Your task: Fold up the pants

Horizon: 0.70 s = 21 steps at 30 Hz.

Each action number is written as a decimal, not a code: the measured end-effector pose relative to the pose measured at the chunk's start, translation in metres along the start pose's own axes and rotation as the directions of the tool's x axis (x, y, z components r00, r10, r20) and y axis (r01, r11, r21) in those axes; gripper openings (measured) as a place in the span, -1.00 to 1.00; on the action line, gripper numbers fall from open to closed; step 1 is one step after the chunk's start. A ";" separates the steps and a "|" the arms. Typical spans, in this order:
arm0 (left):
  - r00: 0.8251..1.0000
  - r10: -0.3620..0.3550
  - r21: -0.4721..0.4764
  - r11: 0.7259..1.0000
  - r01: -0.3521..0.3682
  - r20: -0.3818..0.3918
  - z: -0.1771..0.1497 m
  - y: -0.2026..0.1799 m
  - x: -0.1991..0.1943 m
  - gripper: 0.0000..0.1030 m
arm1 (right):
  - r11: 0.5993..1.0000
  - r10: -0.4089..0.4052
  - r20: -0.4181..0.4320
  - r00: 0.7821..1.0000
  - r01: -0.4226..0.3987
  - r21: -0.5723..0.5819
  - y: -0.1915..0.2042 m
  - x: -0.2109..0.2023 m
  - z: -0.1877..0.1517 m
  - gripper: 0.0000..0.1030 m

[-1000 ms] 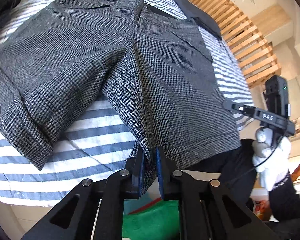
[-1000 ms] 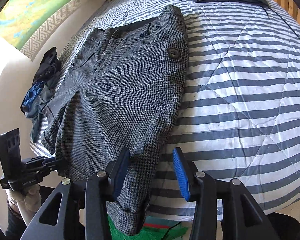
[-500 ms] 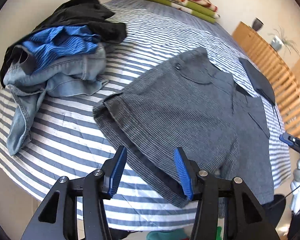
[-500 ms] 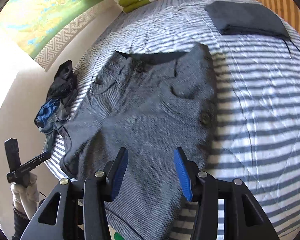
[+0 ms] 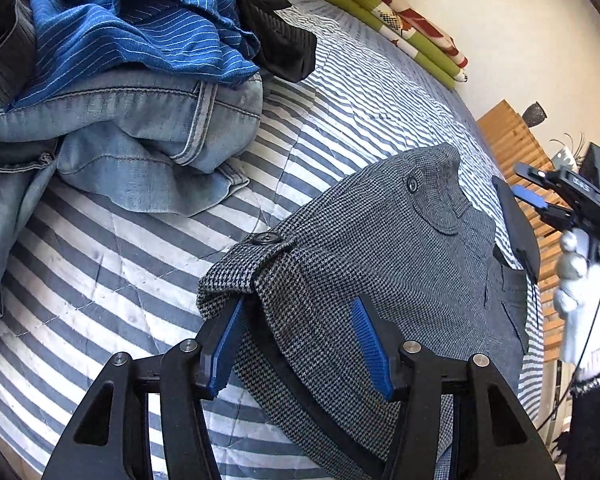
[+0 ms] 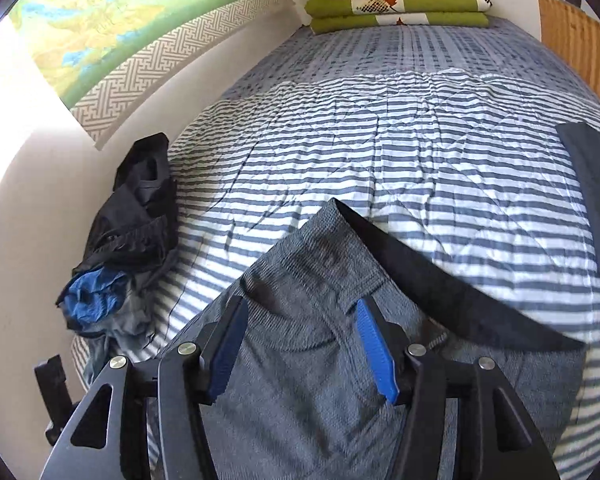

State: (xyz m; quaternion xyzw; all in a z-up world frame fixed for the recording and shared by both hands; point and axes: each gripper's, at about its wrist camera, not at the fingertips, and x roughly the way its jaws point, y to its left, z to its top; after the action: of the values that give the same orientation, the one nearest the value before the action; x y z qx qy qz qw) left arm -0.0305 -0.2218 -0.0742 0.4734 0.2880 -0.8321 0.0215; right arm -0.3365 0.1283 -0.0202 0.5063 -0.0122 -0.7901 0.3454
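Grey houndstooth shorts (image 5: 380, 264) lie flat on the striped bed (image 5: 112, 280). My left gripper (image 5: 300, 344) hangs open over the cuffed leg end with its button tab. The cloth lies under the blue pads (image 5: 366, 340), which do not press on it. My right gripper (image 6: 300, 344) hovers over the waist end of the shorts (image 6: 308, 276), beside the black waistband lining (image 6: 440, 296). Its jaws are opening, and nothing is gripped between them. In the left wrist view the right gripper (image 5: 556, 196) shows at the right edge, held by a white-gloved hand (image 5: 588, 292).
A heap of jeans (image 5: 132, 128), a blue striped garment (image 5: 140, 28) and black clothes sits at the bed's left side by the wall. A folded dark garment (image 6: 596, 192) lies on the right. Folded green blankets (image 6: 396, 8) rest at the head. Wooden slats (image 5: 512, 148) flank the bed.
My left gripper let go of the leg hem, opened and swung left to the cuffed leg end. My right gripper moved from the hem up to the waistband and spread a little wider.
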 end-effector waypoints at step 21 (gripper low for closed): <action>0.999 -0.027 -0.066 0.997 0.029 0.036 0.012 0.027 0.010 -0.91 | 0.998 0.052 -0.075 0.996 -0.055 -0.037 -0.002 0.129 0.051 -0.81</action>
State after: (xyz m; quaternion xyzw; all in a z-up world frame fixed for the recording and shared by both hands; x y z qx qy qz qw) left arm -0.0363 -0.2482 -0.0900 0.4535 0.3218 -0.8305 0.0305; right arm -0.4108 0.0411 -0.0986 0.5281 0.0025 -0.7613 0.3763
